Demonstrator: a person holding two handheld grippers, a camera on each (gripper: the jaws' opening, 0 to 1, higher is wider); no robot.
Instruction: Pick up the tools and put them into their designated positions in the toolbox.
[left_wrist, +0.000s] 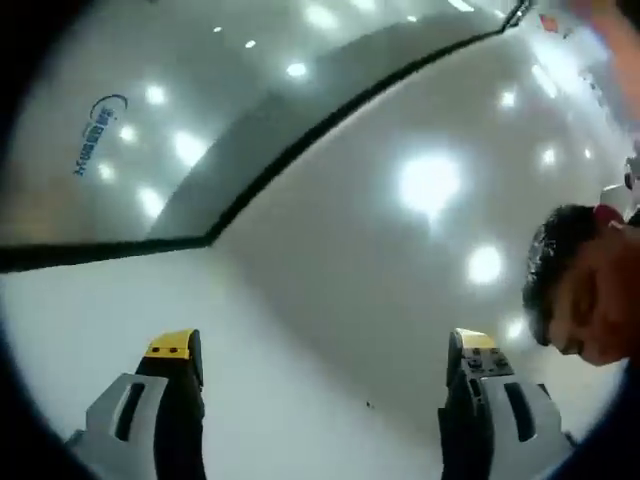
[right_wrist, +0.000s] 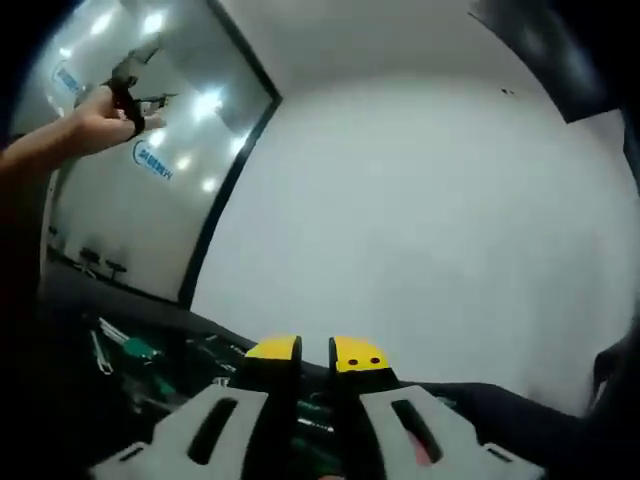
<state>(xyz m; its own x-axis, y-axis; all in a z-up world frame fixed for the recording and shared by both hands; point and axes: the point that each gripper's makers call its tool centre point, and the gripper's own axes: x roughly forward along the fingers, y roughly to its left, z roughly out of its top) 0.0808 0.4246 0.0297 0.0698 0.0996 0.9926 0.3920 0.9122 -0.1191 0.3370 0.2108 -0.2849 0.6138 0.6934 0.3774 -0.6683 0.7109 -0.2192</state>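
In the right gripper view a dark toolbox (right_wrist: 70, 310) lies along the bottom left. Green-handled tools (right_wrist: 138, 350) and other metal pieces rest in it, too dim to name. My right gripper (right_wrist: 315, 352) hovers over its near side, the yellow-tipped jaws almost together with nothing seen between them. A person's hand (right_wrist: 95, 120) is raised at the upper left, holding the left gripper (right_wrist: 140, 90) up in the air. In the left gripper view, my left gripper (left_wrist: 325, 350) has its jaws spread wide and empty, pointing at a white wall and ceiling.
A white wall (right_wrist: 420, 220) rises behind the toolbox. A glass partition (right_wrist: 150, 170) with a black frame and a blue logo (left_wrist: 95, 135) stands to the left. A person's head (left_wrist: 585, 290) shows at the right edge of the left gripper view.
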